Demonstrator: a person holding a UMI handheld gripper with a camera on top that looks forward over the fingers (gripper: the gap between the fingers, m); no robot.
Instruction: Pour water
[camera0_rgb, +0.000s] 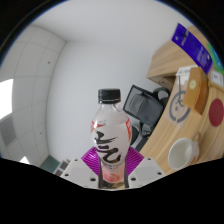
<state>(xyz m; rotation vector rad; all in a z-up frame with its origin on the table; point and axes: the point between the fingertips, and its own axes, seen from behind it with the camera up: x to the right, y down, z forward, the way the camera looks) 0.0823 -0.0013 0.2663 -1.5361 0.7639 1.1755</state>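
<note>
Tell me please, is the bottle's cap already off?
No, the black cap sits on the bottle, which the gripper holds between its fingers.

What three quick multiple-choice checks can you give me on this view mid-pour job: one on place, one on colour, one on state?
1. Where is the bottle relative to the claw?
A. Between its fingers
B. Far beyond them on the desk
C. Lying beside them

2. What colour is the bottle's cap?
A. Red
B. Black
C. Green

3. What state is the bottle in?
A. Cap off, tipped over
B. Cap on, roughly upright
C. Crushed flat

Answers:
1. A, since the bottle's lower part sits between the purple pads.
2. B, since the cap on the neck is dark black against the pale wall.
3. B, since the cap sits on the neck and the bottle stands roughly upright in the claw; the wooden desk with its white cup lies beyond.
</note>
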